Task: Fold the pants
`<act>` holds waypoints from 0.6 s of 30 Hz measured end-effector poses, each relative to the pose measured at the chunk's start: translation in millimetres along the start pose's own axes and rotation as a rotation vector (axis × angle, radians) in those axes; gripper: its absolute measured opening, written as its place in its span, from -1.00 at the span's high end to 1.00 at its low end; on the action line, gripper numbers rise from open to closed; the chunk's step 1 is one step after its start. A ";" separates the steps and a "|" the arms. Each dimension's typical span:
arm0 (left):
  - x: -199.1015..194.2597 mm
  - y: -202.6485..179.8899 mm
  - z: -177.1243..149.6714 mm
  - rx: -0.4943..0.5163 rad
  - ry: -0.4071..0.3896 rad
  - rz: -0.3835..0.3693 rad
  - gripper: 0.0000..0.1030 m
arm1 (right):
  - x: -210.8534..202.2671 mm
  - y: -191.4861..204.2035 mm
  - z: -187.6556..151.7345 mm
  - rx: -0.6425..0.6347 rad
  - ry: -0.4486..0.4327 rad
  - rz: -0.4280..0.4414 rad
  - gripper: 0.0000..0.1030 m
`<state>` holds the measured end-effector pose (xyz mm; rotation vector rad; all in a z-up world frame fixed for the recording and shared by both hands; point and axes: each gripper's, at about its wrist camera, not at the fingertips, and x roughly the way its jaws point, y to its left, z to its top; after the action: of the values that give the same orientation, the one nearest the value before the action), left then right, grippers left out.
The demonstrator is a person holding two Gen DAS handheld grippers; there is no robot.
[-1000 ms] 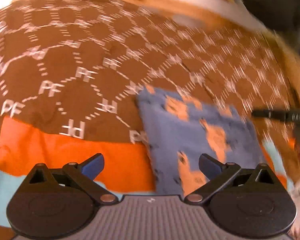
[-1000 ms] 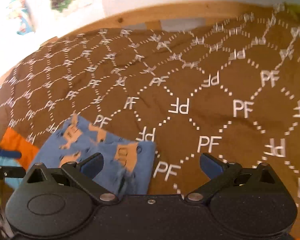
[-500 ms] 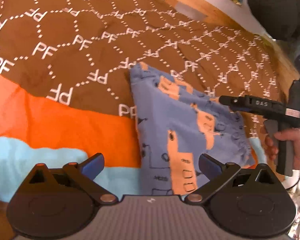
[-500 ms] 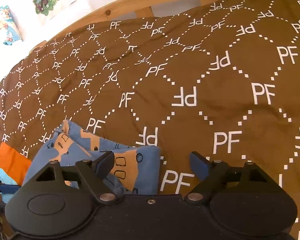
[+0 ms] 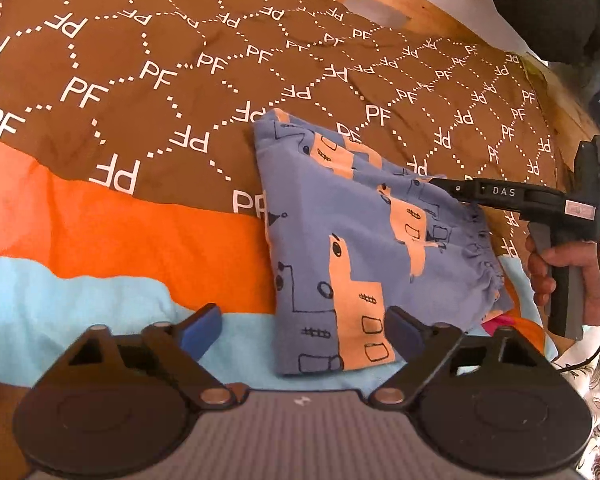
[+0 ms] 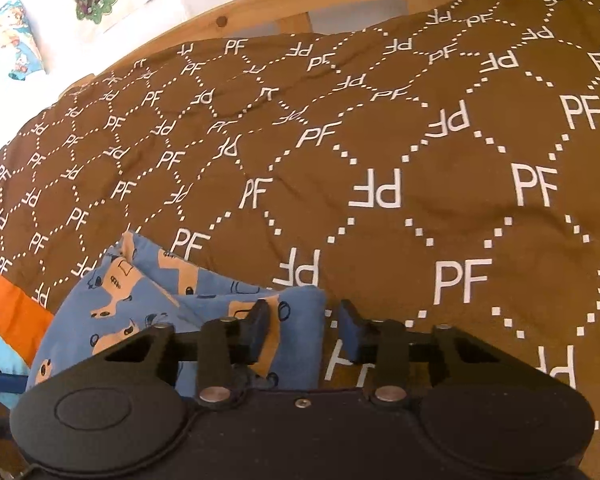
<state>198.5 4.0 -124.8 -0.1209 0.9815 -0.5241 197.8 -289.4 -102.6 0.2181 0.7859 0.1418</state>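
A: Left wrist view first. Where are the pants point(image 5: 364, 248)?

B: Folded into a blue pad on the bedspread point(image 5: 148, 80), its near end over the orange and light blue stripes. The left gripper point(image 5: 300, 330) stands wide just before that end, jaws closing, 1 finger beside the cloth, not pressing it.

A: And the right gripper point(image 5: 444, 186)?

B: It reaches in from the pants' right edge, held by a hand point(image 5: 572, 280).

A: Right wrist view?

B: The right gripper point(image 6: 304, 330) is narrow and closing; the pants' point(image 6: 204, 312) corner lies between the jaws, not yet pinched. A wooden bed frame point(image 6: 260, 4) runs behind the bedspread.
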 end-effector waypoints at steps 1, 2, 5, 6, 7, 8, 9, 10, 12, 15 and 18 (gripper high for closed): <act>-0.5 -0.3 -0.2 -0.001 0.001 0.001 -0.63 | 0.2 1.6 -0.6 -0.007 0.001 0.001 0.34; -1.1 -0.4 -0.3 -0.004 0.000 0.003 -0.58 | 0.7 3.3 -0.9 -0.011 0.001 -0.001 0.36; -2.1 0.1 -0.2 -0.015 0.000 -0.001 -0.53 | 1.0 6.1 -2.2 -0.024 0.000 -0.011 0.37; -2.1 -0.2 -0.1 -0.018 -0.001 -0.004 -0.53 | 0.9 6.6 -2.4 -0.027 -0.001 -0.014 0.37; -1.8 -0.7 0.3 -0.018 -0.001 -0.007 -0.51 | 0.9 6.6 -2.6 -0.028 -0.002 -0.015 0.37; -1.6 -1.4 0.5 -0.017 -0.001 -0.010 -0.46 | 1.0 6.9 -2.7 -0.029 -0.002 -0.017 0.38; -1.6 -1.9 0.8 -0.016 0.000 -0.012 -0.43 | 1.1 7.3 -2.8 -0.030 -0.003 -0.020 0.40; -1.5 -2.7 0.5 -0.013 0.001 -0.012 -0.36 | 1.2 8.1 -3.1 -0.033 -0.004 -0.024 0.41; -0.9 -4.5 -0.2 -0.003 0.007 -0.013 -0.29 | 1.5 9.4 -3.4 -0.038 -0.002 -0.029 0.41; -0.3 -7.2 -0.8 0.005 0.015 -0.020 -0.19 | 3.0 10.1 -3.0 -0.034 0.005 -0.037 0.40; 0.7 -10.4 -1.9 0.020 0.024 -0.025 -0.03 | 4.0 11.5 -2.1 -0.038 0.009 -0.044 0.38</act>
<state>193.4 -5.1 -123.0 -0.1095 0.9990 -0.5587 198.5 -277.1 -103.9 0.1640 0.7962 0.1163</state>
